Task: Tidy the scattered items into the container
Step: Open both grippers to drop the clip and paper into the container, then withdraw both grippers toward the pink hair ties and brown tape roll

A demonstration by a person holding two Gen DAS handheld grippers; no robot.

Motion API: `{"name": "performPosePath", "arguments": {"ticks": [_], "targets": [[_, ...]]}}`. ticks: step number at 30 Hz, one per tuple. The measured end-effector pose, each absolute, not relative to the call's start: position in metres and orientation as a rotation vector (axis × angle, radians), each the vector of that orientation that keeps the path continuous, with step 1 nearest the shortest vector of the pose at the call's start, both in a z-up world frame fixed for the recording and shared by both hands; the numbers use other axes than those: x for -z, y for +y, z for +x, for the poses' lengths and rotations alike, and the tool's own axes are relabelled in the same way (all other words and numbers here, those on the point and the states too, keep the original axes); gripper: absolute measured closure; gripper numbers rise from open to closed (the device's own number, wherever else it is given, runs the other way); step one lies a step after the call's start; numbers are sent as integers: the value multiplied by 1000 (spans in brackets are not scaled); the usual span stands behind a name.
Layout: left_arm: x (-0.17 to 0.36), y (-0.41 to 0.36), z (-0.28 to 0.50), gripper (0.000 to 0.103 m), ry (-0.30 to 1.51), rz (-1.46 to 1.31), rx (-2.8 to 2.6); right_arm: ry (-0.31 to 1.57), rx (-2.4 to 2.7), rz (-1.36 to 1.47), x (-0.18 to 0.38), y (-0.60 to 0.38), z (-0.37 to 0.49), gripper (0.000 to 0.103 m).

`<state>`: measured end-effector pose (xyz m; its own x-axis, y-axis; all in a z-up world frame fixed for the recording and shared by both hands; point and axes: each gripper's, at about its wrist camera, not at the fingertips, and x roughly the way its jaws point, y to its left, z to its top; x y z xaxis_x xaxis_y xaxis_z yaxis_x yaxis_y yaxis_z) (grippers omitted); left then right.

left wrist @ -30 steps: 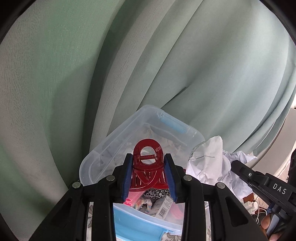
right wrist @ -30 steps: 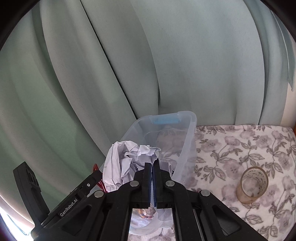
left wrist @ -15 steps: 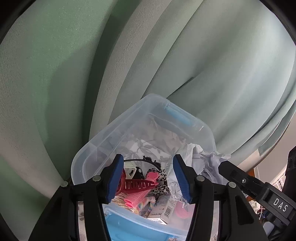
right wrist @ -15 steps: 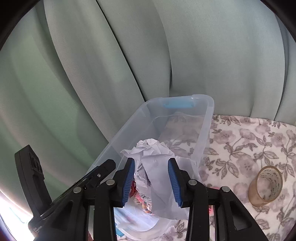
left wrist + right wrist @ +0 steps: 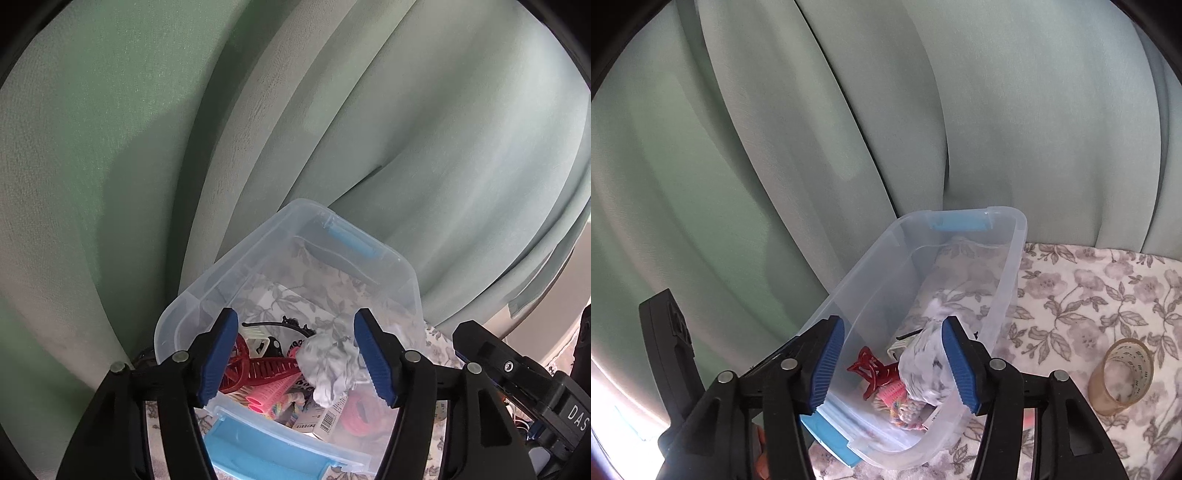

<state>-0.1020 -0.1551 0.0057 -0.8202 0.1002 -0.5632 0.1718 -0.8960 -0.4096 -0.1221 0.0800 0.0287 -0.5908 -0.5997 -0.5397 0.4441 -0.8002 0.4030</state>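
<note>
A clear plastic bin with blue handles stands on a floral cloth. Inside lie a red hair claw, a crumpled white paper ball, pink rollers and other small items. My left gripper hovers over the bin's near end, its jaws opening, nothing pressed between the blue pads. My right gripper hovers there too, jaws opening; the paper ball lies in the bin beside its right pad, whether touching it I cannot tell.
A roll of clear tape stands on the floral cloth right of the bin. Pale green curtains hang close behind. The other gripper's black body shows at each view's edge.
Both grippers went from shut to open. The red hair claw dropped from the left pads into the bin, and the paper ball fell from the right pads into it.
</note>
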Motion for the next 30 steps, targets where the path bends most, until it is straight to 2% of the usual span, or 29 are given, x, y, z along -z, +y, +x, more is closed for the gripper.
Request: {"name": "performPosePath", "arguments": {"ticks": [14, 30], "targets": [[-50, -131, -64, 36, 625, 833, 2967, -381, 2439, 814, -57, 123, -81, 44], [-96, -52, -12, 30, 410, 782, 3112, -641, 2569, 624, -76, 233, -11, 39]]}}
